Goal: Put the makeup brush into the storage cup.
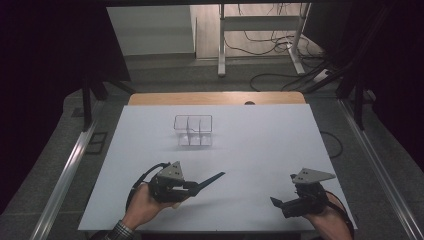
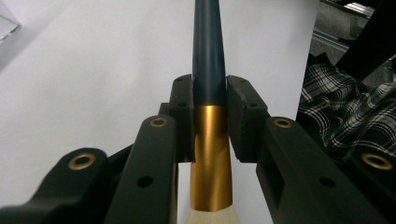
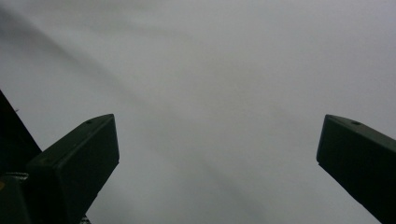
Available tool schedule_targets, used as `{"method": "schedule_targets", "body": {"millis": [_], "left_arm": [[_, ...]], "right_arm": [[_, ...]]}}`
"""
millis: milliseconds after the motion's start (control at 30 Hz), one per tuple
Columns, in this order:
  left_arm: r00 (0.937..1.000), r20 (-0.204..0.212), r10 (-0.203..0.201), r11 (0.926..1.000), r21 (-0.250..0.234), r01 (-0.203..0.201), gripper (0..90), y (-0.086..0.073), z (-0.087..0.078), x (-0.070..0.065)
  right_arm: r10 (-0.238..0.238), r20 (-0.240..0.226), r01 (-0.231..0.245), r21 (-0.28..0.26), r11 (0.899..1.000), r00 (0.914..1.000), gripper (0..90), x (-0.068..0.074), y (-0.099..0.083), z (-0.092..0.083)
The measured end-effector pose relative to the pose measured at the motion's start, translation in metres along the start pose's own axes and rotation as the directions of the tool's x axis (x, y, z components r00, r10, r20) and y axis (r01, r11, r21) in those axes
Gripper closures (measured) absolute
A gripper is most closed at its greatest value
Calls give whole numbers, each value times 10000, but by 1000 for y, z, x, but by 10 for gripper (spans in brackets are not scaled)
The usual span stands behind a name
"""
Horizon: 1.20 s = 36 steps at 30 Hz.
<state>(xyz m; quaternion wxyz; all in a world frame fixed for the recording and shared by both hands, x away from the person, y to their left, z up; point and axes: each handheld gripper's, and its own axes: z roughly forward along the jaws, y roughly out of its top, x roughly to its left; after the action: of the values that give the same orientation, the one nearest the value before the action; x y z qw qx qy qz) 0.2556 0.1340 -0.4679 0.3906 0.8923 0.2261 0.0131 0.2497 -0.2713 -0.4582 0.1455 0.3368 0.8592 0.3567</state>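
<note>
The left tool (image 1: pixel 196 186) sits at the near left of the white worktop (image 1: pixel 260 145), palm upward beneath it, pointing right and slightly far. It is clenched on a brush with dark blue handle, gold metal ferrule and pale bristles (image 2: pixel 209 93); the handle projects beyond the jaws over the worktop. The right tool (image 1: pixel 276 203) sits at the near right, pointing left, released with jaws wide apart. A clear plastic divided organiser (image 1: pixel 193 131) stands far centre. No legible writing.
</note>
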Motion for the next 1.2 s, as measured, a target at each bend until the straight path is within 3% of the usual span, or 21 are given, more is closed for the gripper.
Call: {"method": "schedule_targets", "body": {"millis": [700,1200], "left_arm": [[9984,328,468,9985,273,-477,738,8,8,-4],[9956,565,753,9950,611,-788,739,15,19,-8]], "right_arm": [[-642,-543,664,393,9970,9965,0,25,26,24],[-1444,-1043,1529,792,9851,9840,0,41,39,40]]}}
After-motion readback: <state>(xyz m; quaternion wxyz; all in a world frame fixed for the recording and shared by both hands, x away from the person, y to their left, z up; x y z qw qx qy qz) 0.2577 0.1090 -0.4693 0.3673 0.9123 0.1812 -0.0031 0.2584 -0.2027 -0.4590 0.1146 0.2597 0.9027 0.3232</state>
